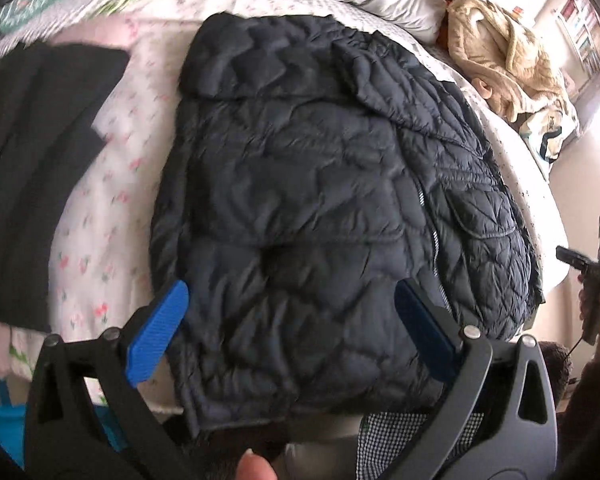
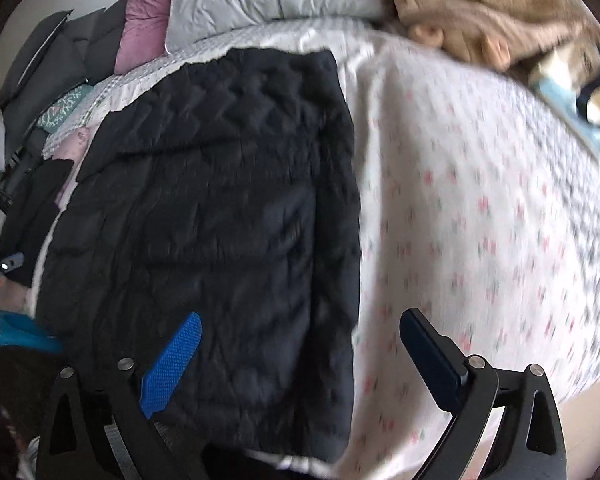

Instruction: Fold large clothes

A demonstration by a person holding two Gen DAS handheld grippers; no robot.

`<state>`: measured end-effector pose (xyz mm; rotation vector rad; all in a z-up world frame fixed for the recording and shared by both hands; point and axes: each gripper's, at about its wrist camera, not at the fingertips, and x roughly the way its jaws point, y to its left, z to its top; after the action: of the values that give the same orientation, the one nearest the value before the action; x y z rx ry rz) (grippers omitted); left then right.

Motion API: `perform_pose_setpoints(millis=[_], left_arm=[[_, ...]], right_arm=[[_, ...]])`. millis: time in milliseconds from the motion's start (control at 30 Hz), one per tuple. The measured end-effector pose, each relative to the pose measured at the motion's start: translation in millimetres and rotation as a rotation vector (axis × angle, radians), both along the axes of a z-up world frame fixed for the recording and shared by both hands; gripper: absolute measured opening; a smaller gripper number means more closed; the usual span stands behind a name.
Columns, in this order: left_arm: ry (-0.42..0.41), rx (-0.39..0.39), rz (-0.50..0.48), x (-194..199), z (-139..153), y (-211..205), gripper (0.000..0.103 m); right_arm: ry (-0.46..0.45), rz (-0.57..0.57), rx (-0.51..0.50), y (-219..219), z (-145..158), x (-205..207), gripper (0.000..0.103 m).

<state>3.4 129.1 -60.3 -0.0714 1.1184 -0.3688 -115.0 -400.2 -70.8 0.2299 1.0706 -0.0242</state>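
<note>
We hover both tongs above a dark quilted jacket (image 1: pixel 320 184) spread flat on a flowered bedsheet (image 2: pixel 480 200). Our left tongs (image 1: pixel 292 332) gape wide, empty, right over its near hem. Our right tongs (image 2: pixel 300 364) gape too, straddling its right edge. The jacket runs lengthwise away from us.

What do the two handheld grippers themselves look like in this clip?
Both match: the left gripper and right gripper have black cut-out arms with silver pivot bolts. Each carries flat blue textured pads. Seen from the side, the right gripper has a green light and a thin cable.
</note>
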Motion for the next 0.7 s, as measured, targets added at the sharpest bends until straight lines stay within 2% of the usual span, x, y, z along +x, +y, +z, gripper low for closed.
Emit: perform_pose_setpoints(millis=[67,233,333,433,500,533,567,600,633,667,700], left_arm=[[0.015,-0.015,0.011,-4.9,-4.2,10.6,0.102],[0.121,-0.029,0.008,-10.5,-23.7,29.1,0.102],[0.192,-0.039,0.022,-9.2,-39.8,39.7,0.102],[0.259,-0.04,0.09,-4.0,-59.7,54.2,0.102],[0.282,-0.03,0.097,-2.6,-70.4,57.6,0.098],[0.291,-0.016,0.093,-2.5,-74.7,57.1,0.087],[0.308,-0.001,0.088,-3.1,-81.0,56.0,0.077],[0.343,-0.011,0.081,-4.2,-90.2,54.0,0.074],[0.351,-0.023,0.08,-5.8,-93.0,54.0,0.074],[0.343,-0.025,0.081,-7.1,-92.5,52.9,0.069],[0.343,-0.032,0.069,-8.8,-91.1,51.0,0.061]], right_arm=[[0.024,-0.014,0.054,-7.2,-5.4,-9.1,0.101],[0.114,-0.055,0.269,-27.7,-36.4,-21.9,0.101],[0.135,-0.09,0.299,-35.2,-51.0,-23.2,0.101],[0.149,-0.106,0.402,-39.4,-67.4,-22.1,0.1],[0.152,-0.102,0.45,-36.9,-75.8,-20.7,0.097],[0.154,-0.096,0.493,-34.9,-81.0,-19.1,0.092],[0.162,-0.089,0.534,-32.4,-86.3,-16.5,0.078],[0.172,-0.088,0.558,-30.5,-90.6,-15.1,0.066],[0.178,-0.084,0.553,-27.2,-93.4,-14.0,0.061],[0.178,-0.078,0.542,-23.6,-94.3,-12.3,0.045],[0.175,-0.068,0.542,-20.6,-93.7,-12.3,0.024]])
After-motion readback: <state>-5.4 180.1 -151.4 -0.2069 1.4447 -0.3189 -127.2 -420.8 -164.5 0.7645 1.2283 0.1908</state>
